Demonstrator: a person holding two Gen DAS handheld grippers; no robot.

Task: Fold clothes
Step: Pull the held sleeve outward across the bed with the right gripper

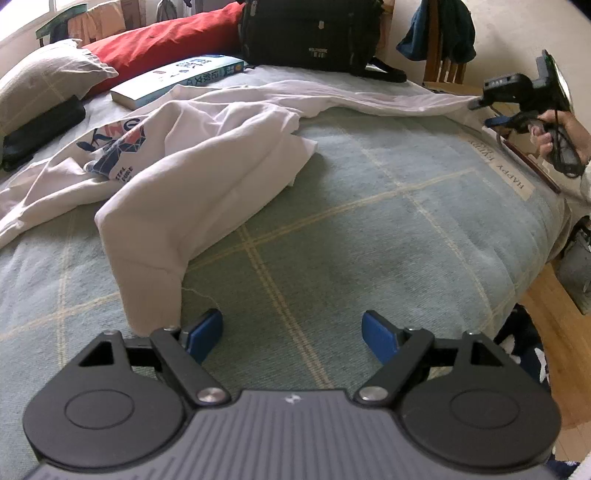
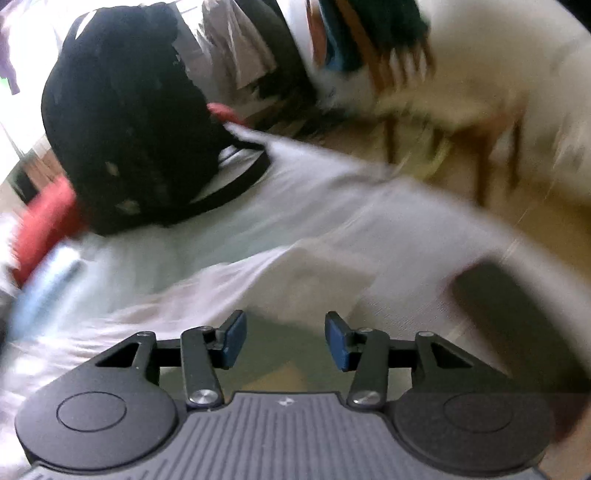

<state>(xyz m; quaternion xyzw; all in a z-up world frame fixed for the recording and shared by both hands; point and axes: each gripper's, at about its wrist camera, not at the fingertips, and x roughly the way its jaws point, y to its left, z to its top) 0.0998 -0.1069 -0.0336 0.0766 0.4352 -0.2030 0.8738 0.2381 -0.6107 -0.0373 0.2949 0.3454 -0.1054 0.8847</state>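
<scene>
**White shirt lies crumpled across the bed, both sets of fingers empty**

The white shirt (image 1: 177,173) lies bunched on the green checked bed cover (image 1: 369,229), its printed front turned up at the left of the left wrist view. Its long axis runs from that lower left corner up and across to the far right edge of the bed, where 1 thin stretch of cloth reaches out toward the right gripper (image 1: 484,110). A folded flap hangs down toward the left gripper (image 1: 291,338) and ends just beside its left finger, not between the 2 pads.

The left fingers stand wide apart with nothing in them, only bed cover showing in the gap. In the blurred right wrist view the right gripper (image 2: 285,339) has its fingers parted and empty, with white cloth lying just ahead of them; in the left wrist view they sit at the cloth's far tip, and contact cannot be told.

The near flap is closest to the left hand, the stretched far end closest to the right. Judged from this, the shirt is not yet spread flat, so folding has barely begun.

A black bag (image 1: 314,33), a book (image 1: 177,79), and red and grey pillows crowd the bed's far side.
</scene>
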